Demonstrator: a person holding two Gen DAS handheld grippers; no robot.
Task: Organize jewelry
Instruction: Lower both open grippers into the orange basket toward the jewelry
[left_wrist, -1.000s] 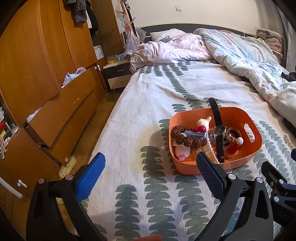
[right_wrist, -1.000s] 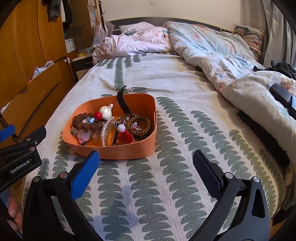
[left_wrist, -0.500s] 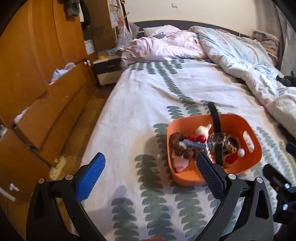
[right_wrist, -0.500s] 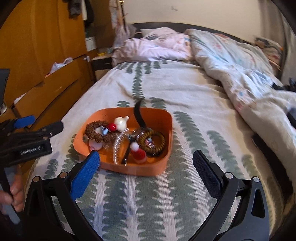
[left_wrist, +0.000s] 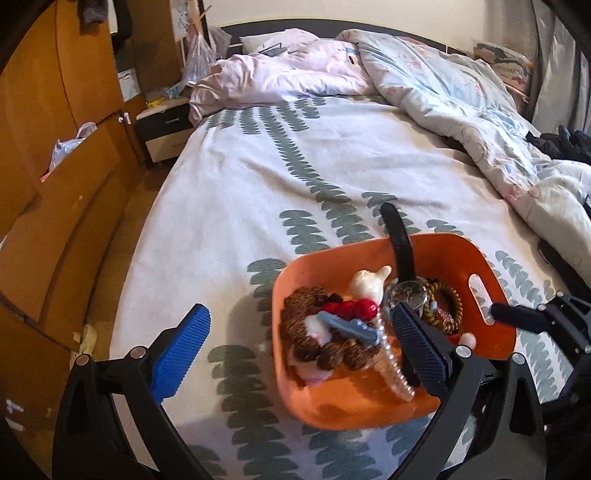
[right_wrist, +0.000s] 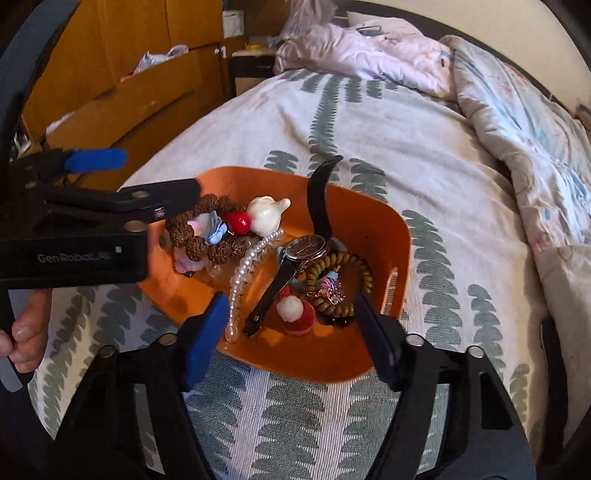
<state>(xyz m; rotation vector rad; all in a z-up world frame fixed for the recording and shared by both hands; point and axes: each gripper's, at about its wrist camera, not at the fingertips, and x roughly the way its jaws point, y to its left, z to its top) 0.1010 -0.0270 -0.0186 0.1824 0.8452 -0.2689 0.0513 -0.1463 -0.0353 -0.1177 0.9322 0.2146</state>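
Jewelry lies heaped in a shallow orange plastic tray with a handle slot (right_wrist: 369, 236) (left_wrist: 476, 258), which sits on the bed's white cover printed with grey-green leaf stripes (right_wrist: 369, 122) (left_wrist: 236, 177). Going from left to right in the right wrist view: a wooden wardrobe with open drawers (right_wrist: 122, 88) stands beside the bed; the left gripper (right_wrist: 147, 177) reaches in over the tray's left edge with its blue-padded fingers spread apart and nothing between them, a bare hand (right_wrist: 26, 332) on its handle. Just under its tip sits a bracelet of rough brown seed beads (right_wrist: 192, 236), with a pale blue and pink charm (right_wrist: 210, 225) and a red bead (right_wrist: 239, 221) resting on it. Beside the red bead is a cream shell-like ornament (right_wrist: 266, 214). A strand of clear pearly beads (right_wrist: 247, 273) runs down toward the near rim. Next comes a wristwatch with a black strap (right_wrist: 306, 247), one end of the strap standing up above the far rim. At its lower end rests a small red figure with a white pompom (right_wrist: 295, 314), and to the right a coiled olive-brown hair tie (right_wrist: 340, 280) carries a pink charm. The right gripper (right_wrist: 291, 332) hovers low at the near rim, wide open and empty, its fingers framing the strand, watch and hair tie. Rumpled pale bedding (right_wrist: 517, 122) fills the right side.
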